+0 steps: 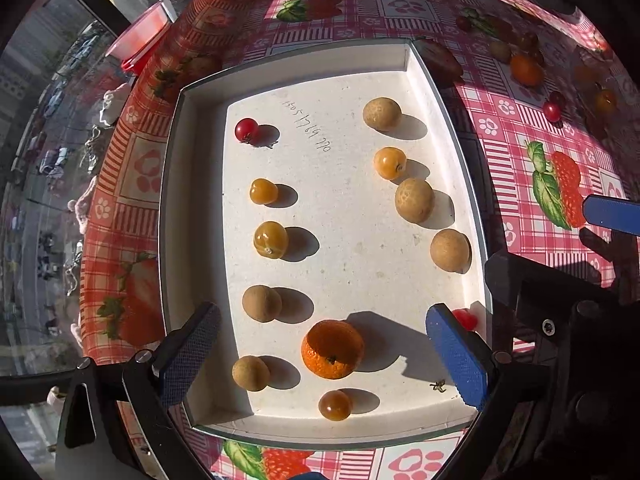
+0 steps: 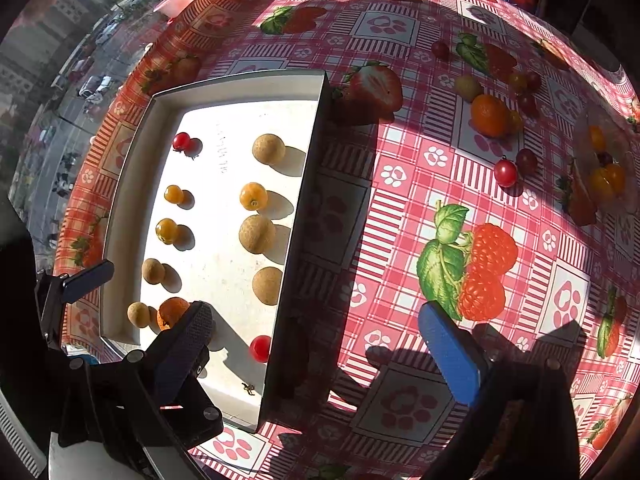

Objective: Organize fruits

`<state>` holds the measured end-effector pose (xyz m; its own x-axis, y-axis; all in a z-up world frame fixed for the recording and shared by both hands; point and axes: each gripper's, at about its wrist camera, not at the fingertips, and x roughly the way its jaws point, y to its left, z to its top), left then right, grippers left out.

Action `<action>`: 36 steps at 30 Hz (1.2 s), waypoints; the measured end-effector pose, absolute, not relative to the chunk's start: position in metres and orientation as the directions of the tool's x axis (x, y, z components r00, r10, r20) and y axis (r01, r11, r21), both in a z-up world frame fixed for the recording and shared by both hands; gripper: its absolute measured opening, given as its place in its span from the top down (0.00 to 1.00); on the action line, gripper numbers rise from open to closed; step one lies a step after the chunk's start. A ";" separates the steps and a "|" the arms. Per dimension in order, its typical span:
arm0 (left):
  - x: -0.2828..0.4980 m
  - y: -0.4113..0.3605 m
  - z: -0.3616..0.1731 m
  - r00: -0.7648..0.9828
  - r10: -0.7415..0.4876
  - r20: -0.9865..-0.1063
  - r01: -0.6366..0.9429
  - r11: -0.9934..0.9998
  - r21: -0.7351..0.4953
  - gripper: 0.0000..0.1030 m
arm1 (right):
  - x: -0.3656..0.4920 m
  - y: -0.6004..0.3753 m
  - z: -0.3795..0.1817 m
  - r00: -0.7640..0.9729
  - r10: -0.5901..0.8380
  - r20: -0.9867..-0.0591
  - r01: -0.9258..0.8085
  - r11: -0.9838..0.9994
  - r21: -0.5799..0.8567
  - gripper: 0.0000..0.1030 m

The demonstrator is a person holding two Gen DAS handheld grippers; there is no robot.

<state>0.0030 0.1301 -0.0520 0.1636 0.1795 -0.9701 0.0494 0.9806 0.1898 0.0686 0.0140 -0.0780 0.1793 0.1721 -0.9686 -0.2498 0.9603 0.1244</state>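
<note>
A white tray [image 1: 192, 216] holds fruit in two columns: tan longans [image 1: 382, 114], yellow cherry tomatoes [image 1: 264, 191], a red cherry tomato [image 1: 246, 129] and a mandarin [image 1: 332, 349]. My left gripper [image 1: 324, 356] hangs open above the tray's near end, with the mandarin below the gap and untouched. A second red cherry tomato [image 2: 260, 348] lies by the tray's right wall [image 2: 296, 216]. My right gripper [image 2: 320, 348] is open and empty, one finger over the tray and the other over the tablecloth.
Loose fruit lies on the strawberry-print tablecloth [image 2: 400, 208] at the far right: a mandarin [image 2: 488, 115], red cherry tomatoes [image 2: 505, 173] and darker ones. A clear container [image 2: 608, 176] with yellow tomatoes sits at the right edge. A window borders the table's left side.
</note>
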 end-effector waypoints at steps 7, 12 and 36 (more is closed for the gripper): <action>-0.001 0.126 -0.050 0.167 0.181 -0.969 0.064 0.979 0.194 0.00 | 0.067 0.014 -0.077 0.181 0.174 -0.968 -0.251 0.960 0.125 0.00; -0.002 0.125 -0.049 0.171 0.184 -0.968 0.071 0.978 0.198 0.00 | 0.065 0.015 -0.078 0.178 0.172 -0.969 -0.255 0.959 0.123 0.00; -0.007 0.125 -0.048 0.169 0.183 -0.968 0.086 0.976 0.200 0.00 | 0.063 0.016 -0.080 0.174 0.168 -0.970 -0.258 0.959 0.120 0.00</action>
<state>-0.0070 0.1251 -0.0478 0.1694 0.1832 -0.9684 0.0861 0.9761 0.1998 0.0631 0.0163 -0.0797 0.1740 0.1678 -0.9703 -0.2579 0.9587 0.1196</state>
